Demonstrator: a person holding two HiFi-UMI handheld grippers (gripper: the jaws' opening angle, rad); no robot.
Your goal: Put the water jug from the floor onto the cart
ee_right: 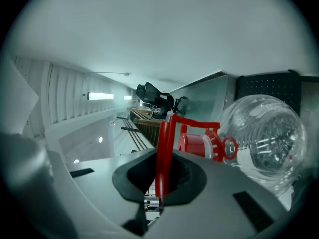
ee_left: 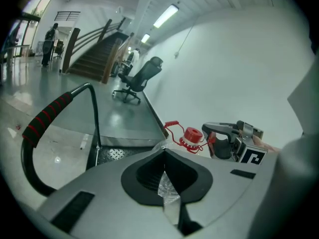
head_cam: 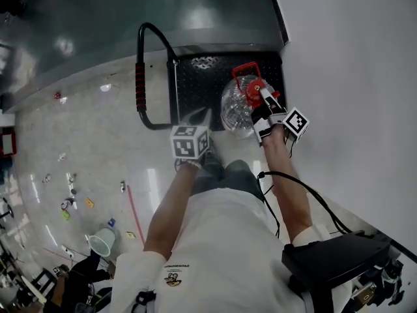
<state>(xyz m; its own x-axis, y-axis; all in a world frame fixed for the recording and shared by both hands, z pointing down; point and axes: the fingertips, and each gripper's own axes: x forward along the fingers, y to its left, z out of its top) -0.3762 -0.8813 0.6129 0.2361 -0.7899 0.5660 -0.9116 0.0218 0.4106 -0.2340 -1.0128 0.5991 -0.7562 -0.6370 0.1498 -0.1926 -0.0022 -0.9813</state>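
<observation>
Nothing can be read: the shirt emblem's (head_cam: 172,278) small print, behind the left tongs (head_cam: 202,116), is too blurred.

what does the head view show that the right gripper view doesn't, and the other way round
Only the head view: the cart's push bar, the left gripper beside the jug, the person's arms, and a white cup on the littered floor.

Only the right gripper view: how the red handle sits clamped between the jaws of the right gripper, and an office chair behind.

Both: the water jug, its red cap and the cart's black deck.
</observation>
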